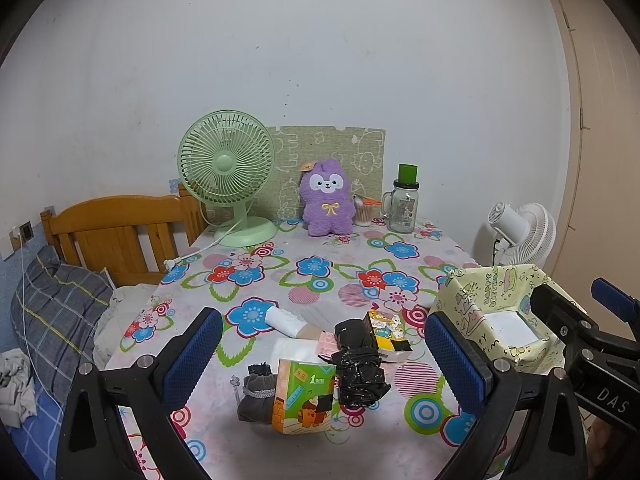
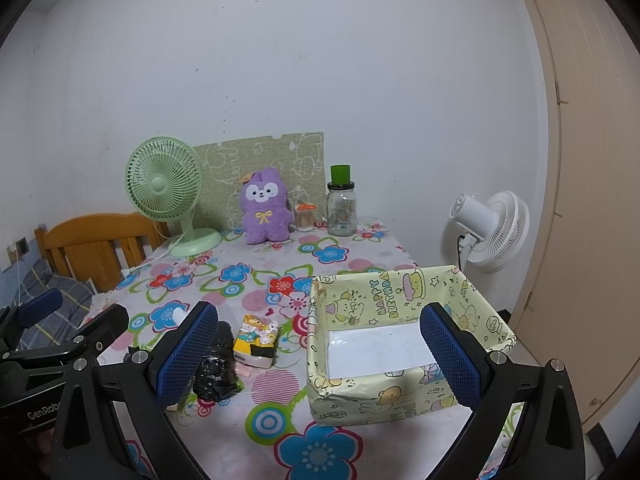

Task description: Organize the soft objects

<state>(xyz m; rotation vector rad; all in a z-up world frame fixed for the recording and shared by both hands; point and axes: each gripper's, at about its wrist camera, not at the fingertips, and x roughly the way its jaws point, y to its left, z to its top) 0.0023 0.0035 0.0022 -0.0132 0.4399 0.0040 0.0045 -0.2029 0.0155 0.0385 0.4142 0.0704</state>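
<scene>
Hovering above the near edge of the desk [image 1: 280, 440], the left gripper [image 1: 320, 360] is spread wide over a small heap: a green tissue pack [image 1: 303, 398], a grey sock bundle [image 1: 257, 398] and a black bag roll [image 1: 358, 372]. The right gripper [image 2: 320, 354], also spread and empty, frames the open yellow box [image 2: 352, 400] at the desk's right edge. Beyond lies bare flowered cloth, then a purple plush [image 1: 328, 198] by the wall.

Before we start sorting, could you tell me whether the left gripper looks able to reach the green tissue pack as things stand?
Probably yes. The left gripper is open, and the green tissue pack stands directly ahead between its fingers with nothing in front of it. The grey pouch and black bag crowd its sides, though.
</scene>
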